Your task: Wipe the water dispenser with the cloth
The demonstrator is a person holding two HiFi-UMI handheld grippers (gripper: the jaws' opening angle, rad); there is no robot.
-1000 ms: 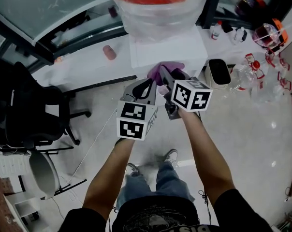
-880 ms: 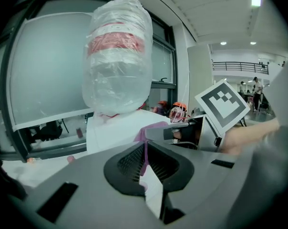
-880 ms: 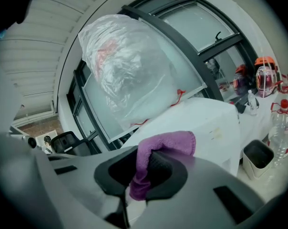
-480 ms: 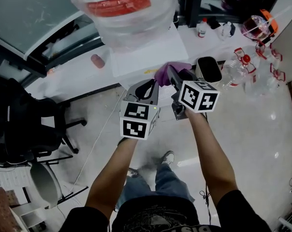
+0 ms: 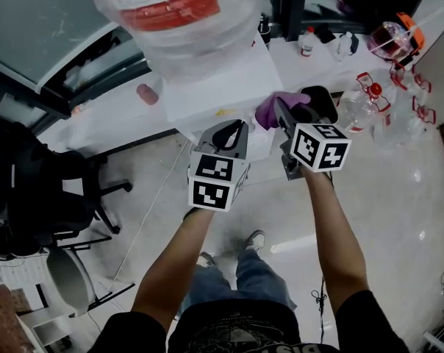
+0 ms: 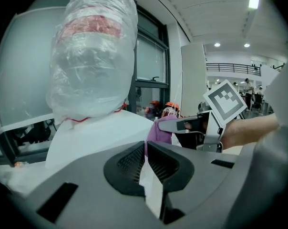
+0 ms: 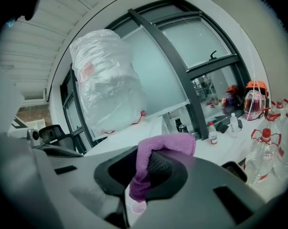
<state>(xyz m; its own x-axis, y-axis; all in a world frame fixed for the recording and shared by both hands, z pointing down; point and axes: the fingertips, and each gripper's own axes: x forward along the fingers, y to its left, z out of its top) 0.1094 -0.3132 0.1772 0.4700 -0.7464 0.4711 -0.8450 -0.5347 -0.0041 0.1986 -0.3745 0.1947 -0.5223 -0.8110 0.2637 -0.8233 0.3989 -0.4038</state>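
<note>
**Purple cloth held at the dispenser's right front corner**

The person stands facing the water dispenser (image 5: 218, 87), a white box topped by a big upturned water bottle (image 5: 181, 17) wrapped in clear plastic, with a red label showing through. Both arms are stretched forward, 1 gripper in each hand.

The right gripper (image 5: 284, 113) has its jaws clamped together on a purple cloth (image 5: 275, 109). In the right gripper view the cloth (image 7: 169, 144) runs up between the pads and flops over the right-hand jaw's tip. From above, it sits at the right front corner of the dispenser's white top. Whether it actually presses on the surface I cannot tell.

The left gripper (image 5: 234, 129) hangs just beside it, in front of the dispenser's front face. Its jaws are closed pad against pad with nothing between them, as the left gripper view (image 6: 146, 146) shows. In that view the cloth and the right gripper's marker cube (image 6: 223, 101) lie just off to the right.

A black bin (image 5: 326, 106) stands just right of the cloth. Past it is a cluster of clear plastic jugs (image 5: 360, 103) with red caps. A black office chair (image 5: 38, 186) stands well off to the left on the pale floor.
</note>
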